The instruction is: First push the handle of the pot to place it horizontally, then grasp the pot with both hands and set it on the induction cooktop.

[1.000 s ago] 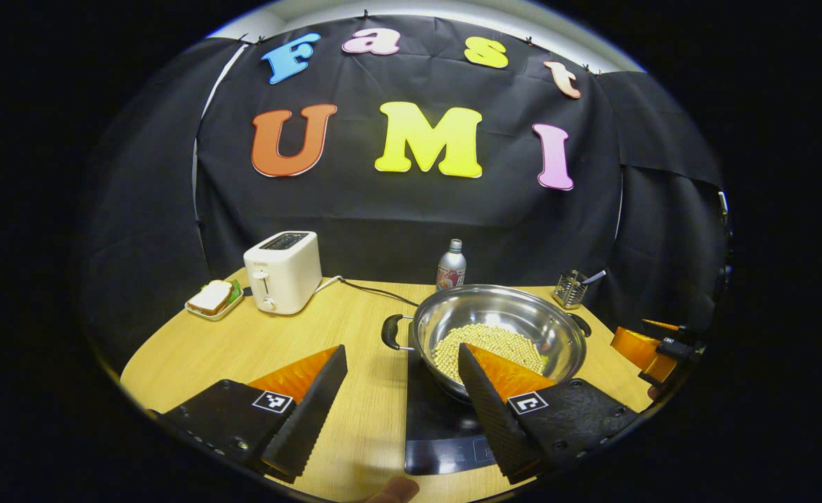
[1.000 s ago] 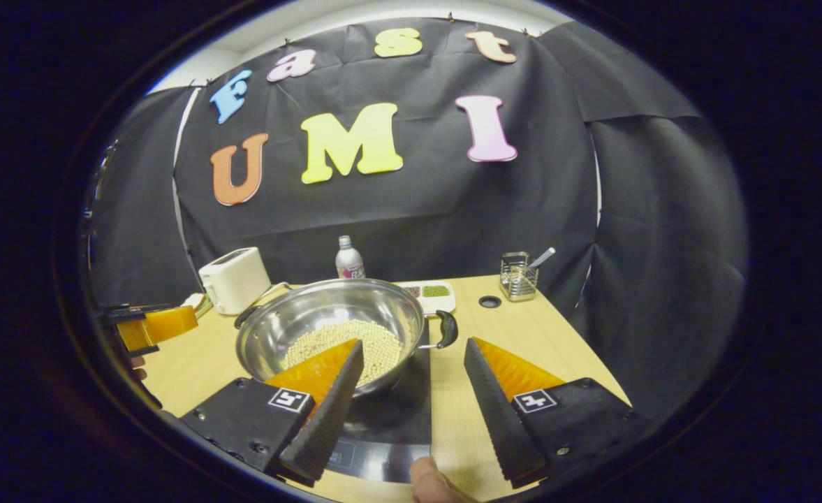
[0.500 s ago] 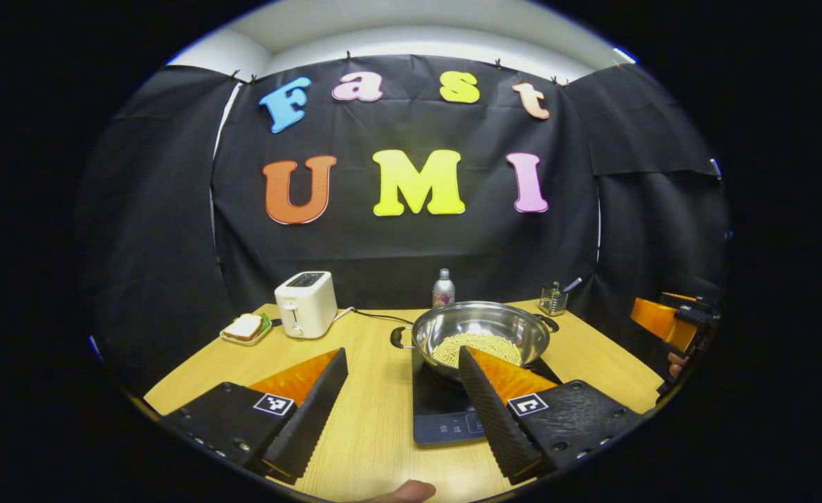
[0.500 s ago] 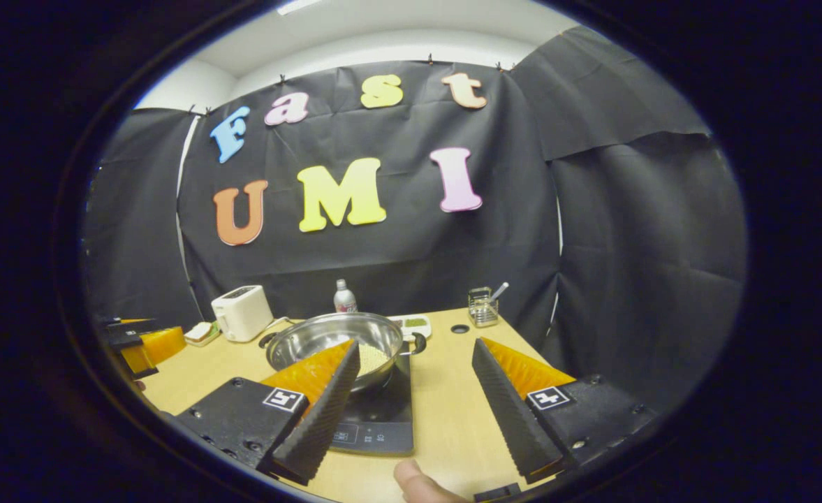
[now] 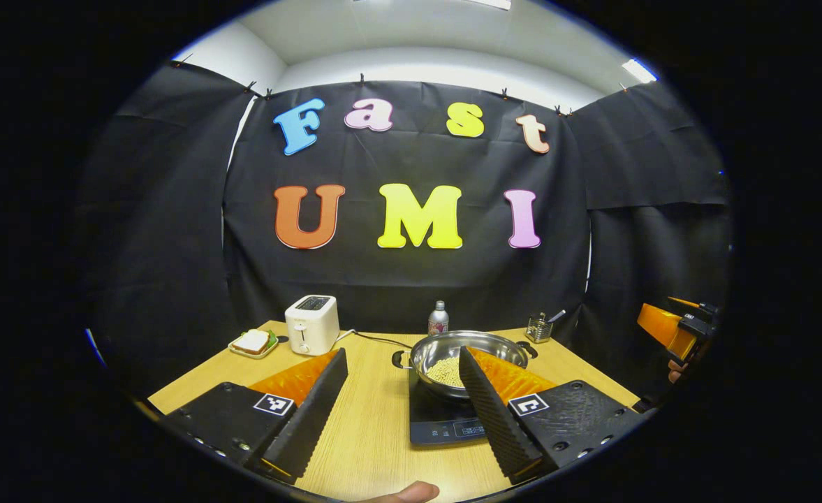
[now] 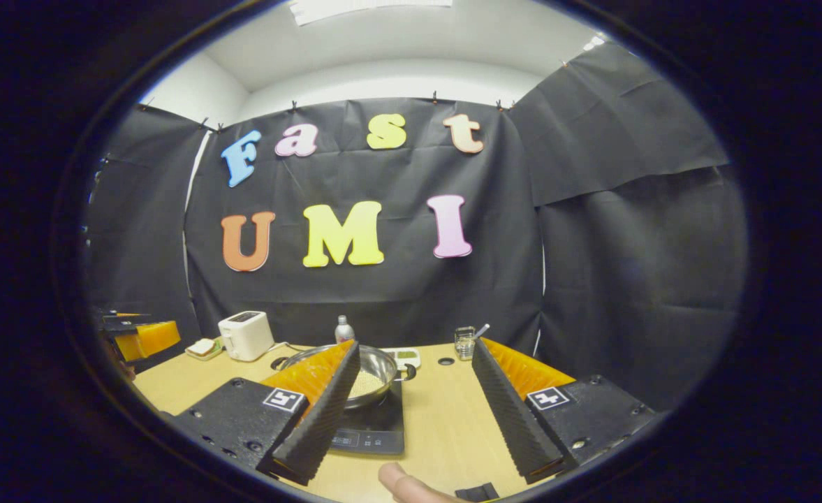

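A steel pot [image 5: 484,347] with pale beans inside sits on the black induction cooktop [image 5: 438,423], its two black handles out to the left and right. My left gripper [image 5: 402,352] is open and empty, held back from the pot on the near side. The right gripper [image 5: 672,328] shows at the far right edge, off the table. In the right gripper view the pot [image 6: 377,369] rests on the cooktop [image 6: 376,433], partly hidden behind one finger. My right gripper [image 6: 416,345] is open and empty, well short of the pot. The left gripper [image 6: 142,339] appears at the left edge.
At the back of the wooden table [image 5: 365,433] stand a white toaster [image 5: 311,323], a sandwich plate [image 5: 252,342], a bottle [image 5: 438,318] and a wire utensil holder [image 5: 540,327]. A small dish [image 6: 405,357] lies behind the pot. A thumb [image 6: 404,483] shows at the bottom.
Both grippers have pulled back and upward from the pot, which now looks smaller and farther off. The pot stays on the cooktop. Both grippers remain open.
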Demonstrator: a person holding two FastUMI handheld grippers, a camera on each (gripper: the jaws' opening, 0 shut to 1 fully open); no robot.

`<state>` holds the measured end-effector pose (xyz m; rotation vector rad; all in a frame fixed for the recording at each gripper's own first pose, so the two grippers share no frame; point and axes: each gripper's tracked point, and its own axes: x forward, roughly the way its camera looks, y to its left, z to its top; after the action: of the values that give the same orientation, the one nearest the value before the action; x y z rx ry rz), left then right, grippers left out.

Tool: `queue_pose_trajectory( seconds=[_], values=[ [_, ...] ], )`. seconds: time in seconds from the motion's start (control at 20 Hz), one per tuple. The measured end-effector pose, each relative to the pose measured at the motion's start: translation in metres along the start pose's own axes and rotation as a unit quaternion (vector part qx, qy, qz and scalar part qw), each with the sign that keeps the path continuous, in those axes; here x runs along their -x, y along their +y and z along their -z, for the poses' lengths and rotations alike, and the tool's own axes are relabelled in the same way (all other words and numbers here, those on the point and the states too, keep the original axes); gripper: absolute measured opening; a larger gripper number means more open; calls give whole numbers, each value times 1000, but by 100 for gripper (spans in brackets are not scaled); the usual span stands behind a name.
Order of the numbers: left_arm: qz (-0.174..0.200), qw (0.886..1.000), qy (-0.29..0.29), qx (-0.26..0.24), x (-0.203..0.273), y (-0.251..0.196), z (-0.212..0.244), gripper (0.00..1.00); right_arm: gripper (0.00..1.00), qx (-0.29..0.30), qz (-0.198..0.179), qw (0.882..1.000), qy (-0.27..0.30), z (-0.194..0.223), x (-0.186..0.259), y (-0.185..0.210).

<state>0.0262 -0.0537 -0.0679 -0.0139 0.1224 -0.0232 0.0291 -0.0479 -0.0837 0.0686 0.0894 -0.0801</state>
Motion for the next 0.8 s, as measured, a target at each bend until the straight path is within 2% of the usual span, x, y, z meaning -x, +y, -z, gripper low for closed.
queue_pose_trajectory(
  seconds=[0.15,0.2,0.4,0.45,0.5,0.55,0.65,0.7,0.75,0.8],
  values=[
    [-9,1000,-23,-10,15,4,-19,95,96,6,2,1000,-20,-15,17,0],
    [-10,999,-30,-10,21,5,-24,95,100,7,4,1000,-27,-20,24,-1],
    [-14,998,-53,-12,44,5,-39,95,100,11,4,999,-45,-35,47,0],
    [-18,998,-59,-13,50,5,-43,96,96,13,3,999,-47,-37,51,1],
    [-23,998,-64,-14,55,6,-44,95,96,15,2,999,-50,-40,56,2],
    [-22,997,-67,-15,61,4,-43,100,100,18,1,998,-55,-42,61,2],
    [-16,997,-70,-10,72,-1,-40,85,96,23,8,998,-63,-45,69,-1],
    [-11,997,-73,-9,77,-4,-41,85,100,25,12,997,-65,-45,74,-3],
    [-9,997,-78,-10,81,-5,-43,85,96,26,14,997,-67,-46,76,-3],
    [-8,996,-83,-11,83,-5,-44,95,96,27,13,997,-68,-45,76,-2]
  ],
)
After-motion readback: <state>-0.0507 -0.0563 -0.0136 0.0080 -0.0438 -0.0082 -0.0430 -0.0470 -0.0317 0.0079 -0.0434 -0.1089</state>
